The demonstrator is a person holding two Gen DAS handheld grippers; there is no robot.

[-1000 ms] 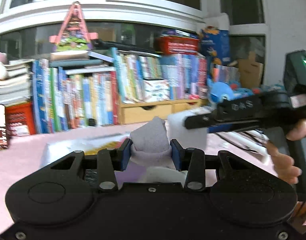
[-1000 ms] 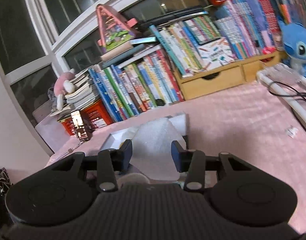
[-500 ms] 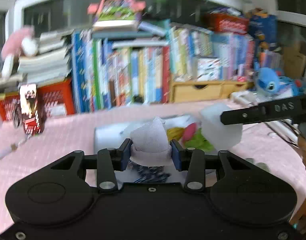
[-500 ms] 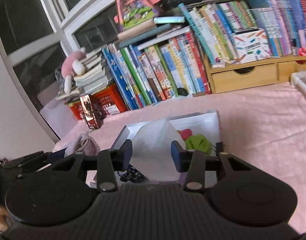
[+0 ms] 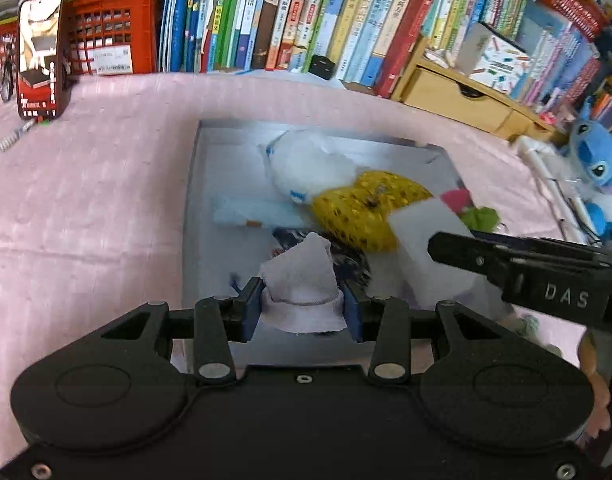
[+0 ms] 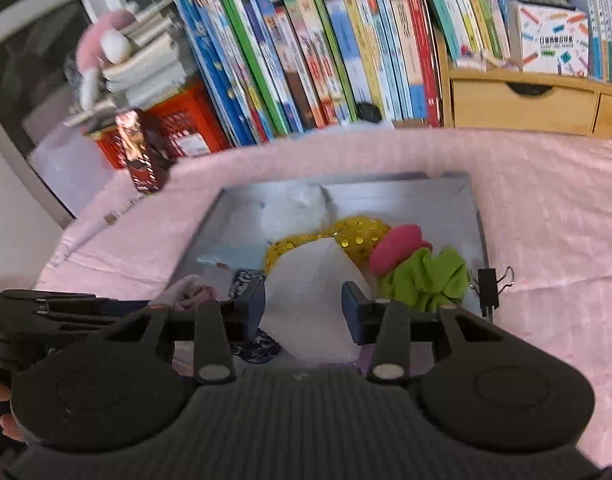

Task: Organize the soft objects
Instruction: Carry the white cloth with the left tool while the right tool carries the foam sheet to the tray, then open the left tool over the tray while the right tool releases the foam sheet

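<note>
With the left tongs (image 5: 301, 307) clamped on the pale sock (image 5: 301, 280) and the right tongs (image 6: 303, 307) gripping the white sponge (image 6: 312, 280), lower each toward the tray's (image 5: 193, 208) bare 9 o'clock floor before releasing.

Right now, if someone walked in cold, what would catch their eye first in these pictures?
Probably the grey tray on the pink cloth, heaped with soft things: a white plush, a glittery yellow pouch and a lime-green scrunchie. Over it, the left gripper pinches a pale sock and the right gripper a white sponge block. Behind stands a wall of bright books.
</note>
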